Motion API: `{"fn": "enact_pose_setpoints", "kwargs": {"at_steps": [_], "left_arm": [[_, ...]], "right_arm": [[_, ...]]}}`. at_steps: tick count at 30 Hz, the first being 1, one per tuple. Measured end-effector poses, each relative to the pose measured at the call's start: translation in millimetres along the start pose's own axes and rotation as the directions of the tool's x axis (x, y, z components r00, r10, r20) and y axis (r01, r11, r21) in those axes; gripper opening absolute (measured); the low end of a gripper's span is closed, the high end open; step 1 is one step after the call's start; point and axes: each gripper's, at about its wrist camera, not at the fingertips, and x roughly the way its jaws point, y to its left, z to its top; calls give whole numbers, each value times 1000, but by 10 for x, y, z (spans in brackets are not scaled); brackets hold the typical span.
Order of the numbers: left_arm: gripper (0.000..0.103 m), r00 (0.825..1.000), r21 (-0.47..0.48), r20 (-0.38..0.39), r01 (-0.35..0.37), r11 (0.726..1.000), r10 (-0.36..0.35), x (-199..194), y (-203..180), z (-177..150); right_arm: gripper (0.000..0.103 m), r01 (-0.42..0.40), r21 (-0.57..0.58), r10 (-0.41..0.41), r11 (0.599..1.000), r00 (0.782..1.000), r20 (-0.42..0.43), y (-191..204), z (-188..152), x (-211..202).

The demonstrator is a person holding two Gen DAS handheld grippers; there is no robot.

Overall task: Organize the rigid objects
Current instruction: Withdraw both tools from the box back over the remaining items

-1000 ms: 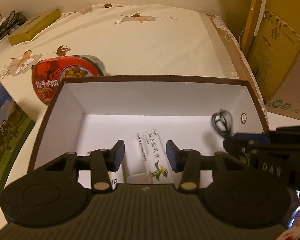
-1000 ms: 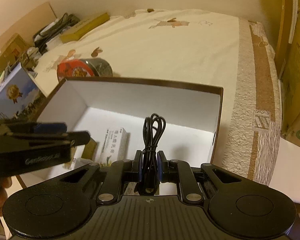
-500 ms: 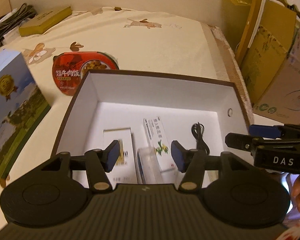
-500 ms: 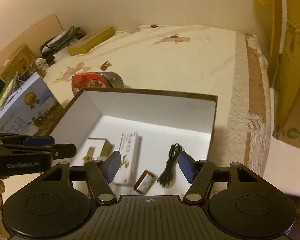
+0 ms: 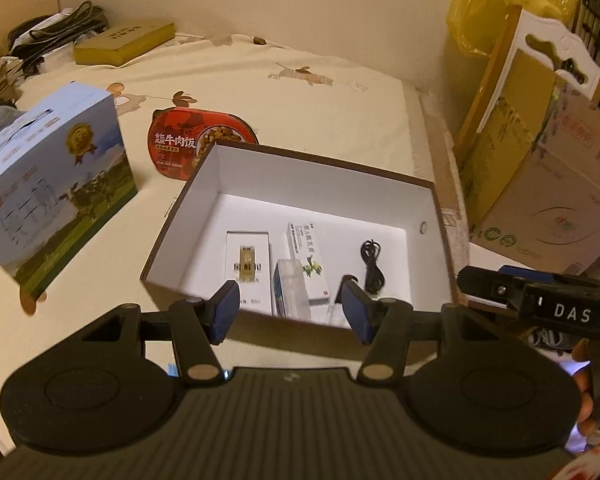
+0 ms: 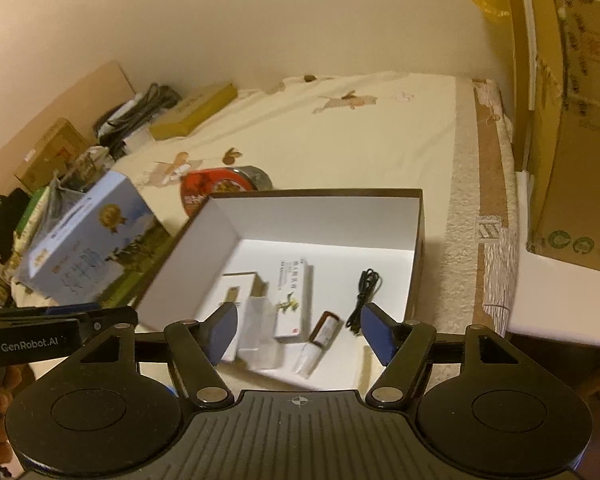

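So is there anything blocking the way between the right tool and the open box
Nothing visible does. The right tool hangs above the near edge of the box, its top uncovered; nothing is between the jaws, which are opening.

right gripper (image 6: 296, 334) opening, empty | cable (image 6: 365, 295) in box (image 6: 320, 194)
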Motion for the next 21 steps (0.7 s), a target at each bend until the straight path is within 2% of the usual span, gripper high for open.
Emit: {"fn": "enact_pose_setpoints", "kwargs": {"at_steps": [7,13,21], "left_arm": [[52,1000,-22,-6,-21,1000,21,-436,-28,-268],[52,999,-71,24,-44,997,45,-857,-4,-487],[52,997,-86,27,-70,994,72,-1236,-58,-825]], "right_arm": [[66,-8,-1,8,1000,1000,-4,226,-191,-369],[66,-24,5,24,1000,1000,-7,338,-333,-666],[66,-32,-30,32,999,999,-13,476,-600,-962]]}}
